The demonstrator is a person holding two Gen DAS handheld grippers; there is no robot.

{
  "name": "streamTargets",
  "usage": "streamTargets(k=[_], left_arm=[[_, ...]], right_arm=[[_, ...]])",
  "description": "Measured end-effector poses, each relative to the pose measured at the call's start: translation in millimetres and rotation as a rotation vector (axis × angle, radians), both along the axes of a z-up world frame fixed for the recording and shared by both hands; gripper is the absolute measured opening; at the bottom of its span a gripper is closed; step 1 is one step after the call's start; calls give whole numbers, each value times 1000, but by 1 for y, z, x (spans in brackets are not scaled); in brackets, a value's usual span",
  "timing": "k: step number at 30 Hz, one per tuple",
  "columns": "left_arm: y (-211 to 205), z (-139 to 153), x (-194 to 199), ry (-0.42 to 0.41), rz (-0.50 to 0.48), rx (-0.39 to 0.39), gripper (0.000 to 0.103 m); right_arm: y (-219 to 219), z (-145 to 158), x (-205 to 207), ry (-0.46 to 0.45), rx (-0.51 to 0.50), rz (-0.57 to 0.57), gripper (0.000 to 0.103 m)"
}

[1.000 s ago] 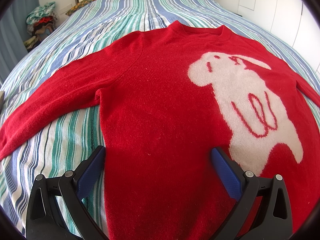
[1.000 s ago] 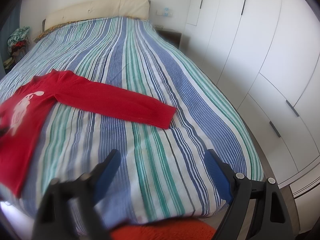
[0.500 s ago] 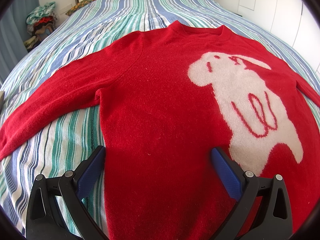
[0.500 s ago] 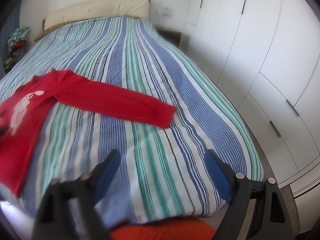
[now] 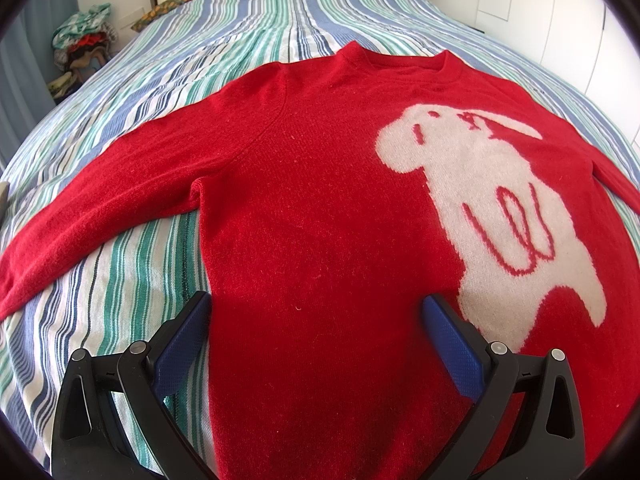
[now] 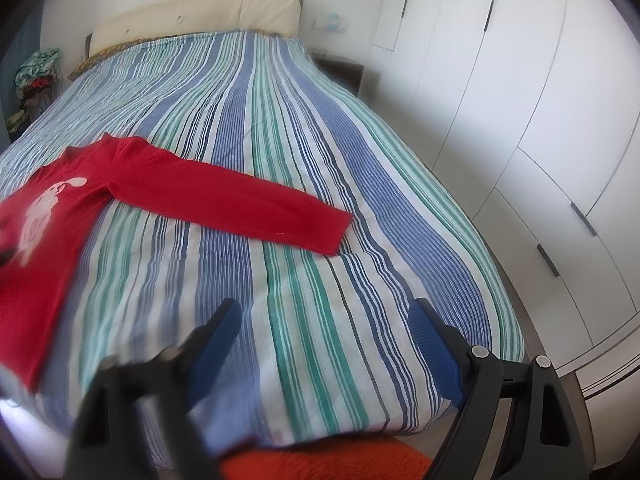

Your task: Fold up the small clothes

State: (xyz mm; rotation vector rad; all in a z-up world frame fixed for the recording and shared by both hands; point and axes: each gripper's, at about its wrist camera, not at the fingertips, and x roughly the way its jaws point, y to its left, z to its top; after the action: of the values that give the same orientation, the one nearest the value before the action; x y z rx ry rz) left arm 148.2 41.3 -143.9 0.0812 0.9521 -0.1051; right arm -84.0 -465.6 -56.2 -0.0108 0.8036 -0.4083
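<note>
red sweater [image 5: 320, 220] lying flat on striped bed [image 6: 300, 160] | left gripper [image 5: 316, 312] hovering over hem, jaws apart | right gripper [image 6: 324, 320] hanging over bedspread, jaws apart

My left gripper [image 5: 316, 312]: black frame, blue textured pads [image 5: 454, 344], silver screws. My right gripper [image 6: 324, 320]: same build.

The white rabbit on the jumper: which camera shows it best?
The left wrist view: the rabbit fills the frame's right side, sharp and close on the red jumper. The right wrist view shows it small and blurred at the left edge.
</note>
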Motion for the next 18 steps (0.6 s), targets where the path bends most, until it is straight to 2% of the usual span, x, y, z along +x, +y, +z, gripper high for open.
streamTargets(k=[18], left_arm=[[0, 0, 0, 0, 0, 0, 103]], right_arm=[[-2, 2, -6, -25, 5, -11, 85]])
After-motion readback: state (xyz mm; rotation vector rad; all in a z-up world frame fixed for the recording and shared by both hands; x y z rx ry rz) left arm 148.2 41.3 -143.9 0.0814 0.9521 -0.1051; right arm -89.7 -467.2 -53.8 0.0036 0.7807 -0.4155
